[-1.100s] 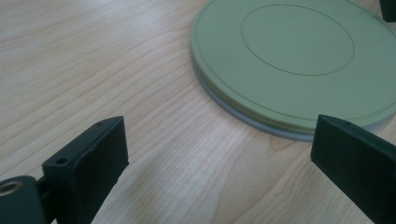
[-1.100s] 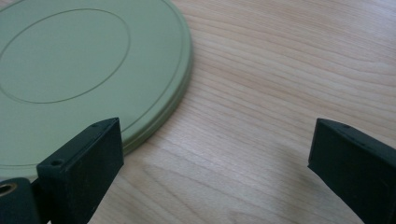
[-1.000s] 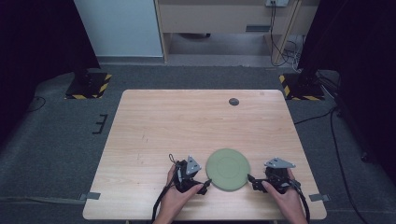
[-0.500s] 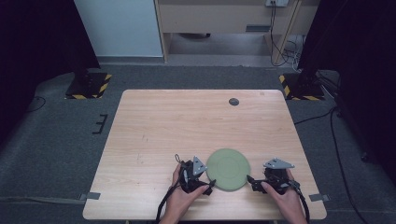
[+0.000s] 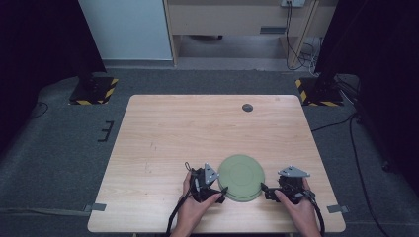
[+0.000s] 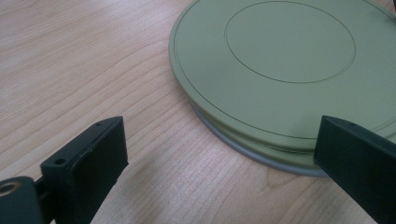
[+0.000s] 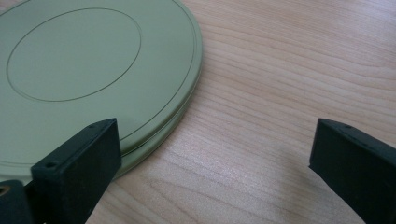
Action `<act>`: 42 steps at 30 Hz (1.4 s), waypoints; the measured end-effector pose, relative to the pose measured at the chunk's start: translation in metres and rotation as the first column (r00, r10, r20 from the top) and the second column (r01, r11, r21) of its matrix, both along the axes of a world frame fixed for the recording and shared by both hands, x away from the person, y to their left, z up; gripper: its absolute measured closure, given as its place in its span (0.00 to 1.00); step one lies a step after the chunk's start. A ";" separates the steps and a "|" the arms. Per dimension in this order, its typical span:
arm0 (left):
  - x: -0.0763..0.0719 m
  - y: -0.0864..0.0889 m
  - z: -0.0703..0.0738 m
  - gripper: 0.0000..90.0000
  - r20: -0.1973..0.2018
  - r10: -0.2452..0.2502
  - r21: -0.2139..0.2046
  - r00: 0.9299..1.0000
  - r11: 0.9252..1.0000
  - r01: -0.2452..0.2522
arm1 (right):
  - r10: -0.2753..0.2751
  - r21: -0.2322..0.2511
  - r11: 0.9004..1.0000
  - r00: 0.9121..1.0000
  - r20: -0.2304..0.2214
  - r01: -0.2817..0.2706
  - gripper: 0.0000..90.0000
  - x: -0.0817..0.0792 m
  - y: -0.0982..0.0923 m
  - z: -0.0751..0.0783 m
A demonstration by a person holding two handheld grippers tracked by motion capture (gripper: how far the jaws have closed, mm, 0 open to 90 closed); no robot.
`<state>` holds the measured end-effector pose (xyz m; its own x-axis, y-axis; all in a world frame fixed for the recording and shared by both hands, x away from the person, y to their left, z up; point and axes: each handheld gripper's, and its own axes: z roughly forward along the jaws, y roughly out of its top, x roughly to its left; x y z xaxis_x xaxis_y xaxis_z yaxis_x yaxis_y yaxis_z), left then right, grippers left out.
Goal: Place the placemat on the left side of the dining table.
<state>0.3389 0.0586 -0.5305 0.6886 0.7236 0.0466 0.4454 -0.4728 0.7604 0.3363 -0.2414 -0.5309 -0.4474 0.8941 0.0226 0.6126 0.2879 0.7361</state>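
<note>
My two grippers flank a green disc (image 5: pixel 241 177), which lies flat on the wooden table (image 5: pixel 197 133) near its front edge, between my hands. The left gripper (image 5: pixel 217 192) stands at the disc's left rim and the right gripper (image 5: pixel 264 190) at its right rim; both have their jaws spread wide and hold nothing. In the left gripper view one jaw sits over bare wood and the other at the disc's (image 6: pixel 280 70) edge; the right gripper view mirrors this, with one jaw at the disc's (image 7: pixel 93 70) edge and the other well out over the table. The disc appears to be two stacked pieces, an upper green plate over a paler lower rim, so I judge the step in hand to be taking hold of the edge from both sides. To do it well, I would keep each gripper low and level, slide one jaw under the rim, and close evenly on both sides so that the disc does not tip or skate across the smooth wood. A small dark round object (image 5: pixel 247 107) lies far off near the back edge.
</note>
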 end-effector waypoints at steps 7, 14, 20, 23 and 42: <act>-0.001 -0.002 0.001 0.03 0.013 0.005 0.016 1.000 1.000 -0.005 | 0.004 -0.001 1.000 1.000 0.008 -0.004 0.04 -0.002 0.000 0.000; 0.002 -0.003 0.001 0.04 0.023 0.023 0.020 0.999 1.000 -0.023 | -0.014 -0.005 1.000 1.000 0.012 0.014 0.02 0.000 0.002 0.000; 0.004 -0.001 0.001 0.08 0.035 0.030 0.028 0.999 0.999 -0.031 | -0.021 -0.008 1.000 1.000 0.021 0.021 0.04 0.002 0.005 0.000; 0.004 0.000 0.001 0.08 0.032 0.029 0.024 0.999 0.999 -0.030 | -0.013 -0.009 1.000 1.000 0.017 0.013 0.04 0.001 0.005 0.000; 0.012 0.002 0.001 0.04 -0.007 0.013 0.016 1.000 1.000 -0.013 | -0.016 -0.003 1.000 1.000 0.023 0.016 0.04 0.003 0.008 -0.002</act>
